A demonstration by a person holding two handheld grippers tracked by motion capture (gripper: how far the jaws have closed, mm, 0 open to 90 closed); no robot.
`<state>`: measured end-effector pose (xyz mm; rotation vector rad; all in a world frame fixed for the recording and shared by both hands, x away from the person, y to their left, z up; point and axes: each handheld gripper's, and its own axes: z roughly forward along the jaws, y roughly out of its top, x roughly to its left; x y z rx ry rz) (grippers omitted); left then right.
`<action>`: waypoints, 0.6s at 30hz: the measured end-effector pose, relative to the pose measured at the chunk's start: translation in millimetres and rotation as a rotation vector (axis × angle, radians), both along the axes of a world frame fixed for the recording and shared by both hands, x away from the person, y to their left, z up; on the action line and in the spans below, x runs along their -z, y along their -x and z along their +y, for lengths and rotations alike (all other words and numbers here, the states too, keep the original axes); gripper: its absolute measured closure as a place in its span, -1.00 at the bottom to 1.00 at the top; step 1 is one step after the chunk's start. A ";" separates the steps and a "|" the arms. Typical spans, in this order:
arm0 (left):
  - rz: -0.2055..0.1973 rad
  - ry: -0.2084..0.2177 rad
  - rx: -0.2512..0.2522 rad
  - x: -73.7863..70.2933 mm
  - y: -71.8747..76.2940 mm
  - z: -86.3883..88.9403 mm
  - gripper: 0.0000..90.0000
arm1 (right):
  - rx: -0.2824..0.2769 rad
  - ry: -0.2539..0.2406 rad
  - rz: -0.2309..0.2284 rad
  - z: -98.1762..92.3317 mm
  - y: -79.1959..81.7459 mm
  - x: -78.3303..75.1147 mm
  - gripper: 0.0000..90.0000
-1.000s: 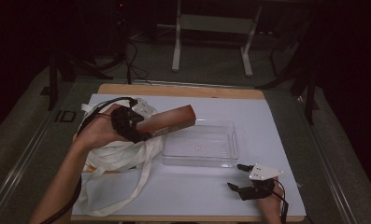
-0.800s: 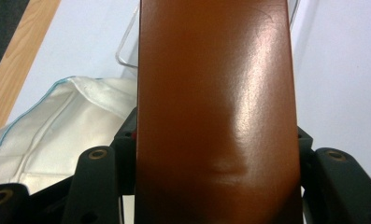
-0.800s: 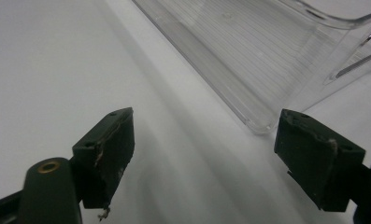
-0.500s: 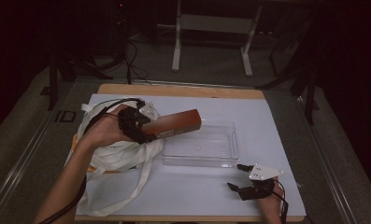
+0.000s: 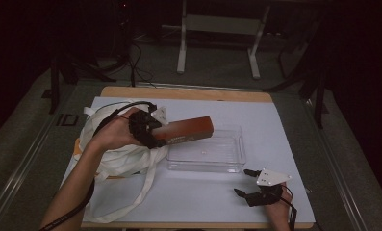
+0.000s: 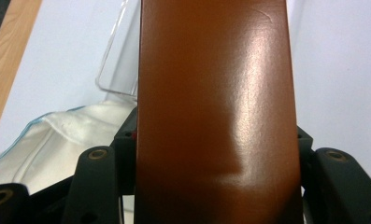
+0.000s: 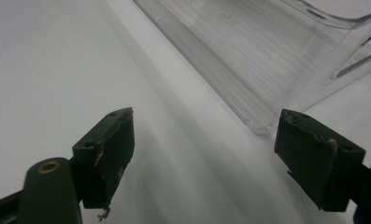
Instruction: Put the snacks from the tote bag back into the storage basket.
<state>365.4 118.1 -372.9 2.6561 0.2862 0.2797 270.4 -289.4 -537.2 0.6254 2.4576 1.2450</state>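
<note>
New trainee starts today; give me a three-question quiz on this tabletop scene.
1. True or false: the right gripper grips the brown box.
2. What lies under the person's left forearm: A) cloth bag, B) metal pan, C) book?
3. Fill in: the clear tray holds ____.

Key: 1 false, the left gripper grips it; the right gripper's jaws stand open. 2 A. 3 nothing.

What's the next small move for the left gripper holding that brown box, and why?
Probably carry it a little farther right and lower it. The left gripper is shut on the brown box, whose far end already hangs above the clear tray's left part, tilted upward. The right gripper rests open on the table, apart from the tray.
</note>
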 end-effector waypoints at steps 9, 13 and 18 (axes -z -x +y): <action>0.006 -0.004 0.019 1.9 -1.9 -7.3 -0.02 | 0.000 0.000 0.001 0.1 0.2 0.0 -0.55; 0.011 -0.010 0.029 3.8 -3.1 -10.5 -0.02 | -0.001 0.002 -0.002 0.1 0.0 0.0 -0.55; 0.018 -0.007 0.040 5.8 -3.8 -13.1 -0.03 | -0.001 0.002 -0.003 0.0 0.1 0.0 -0.55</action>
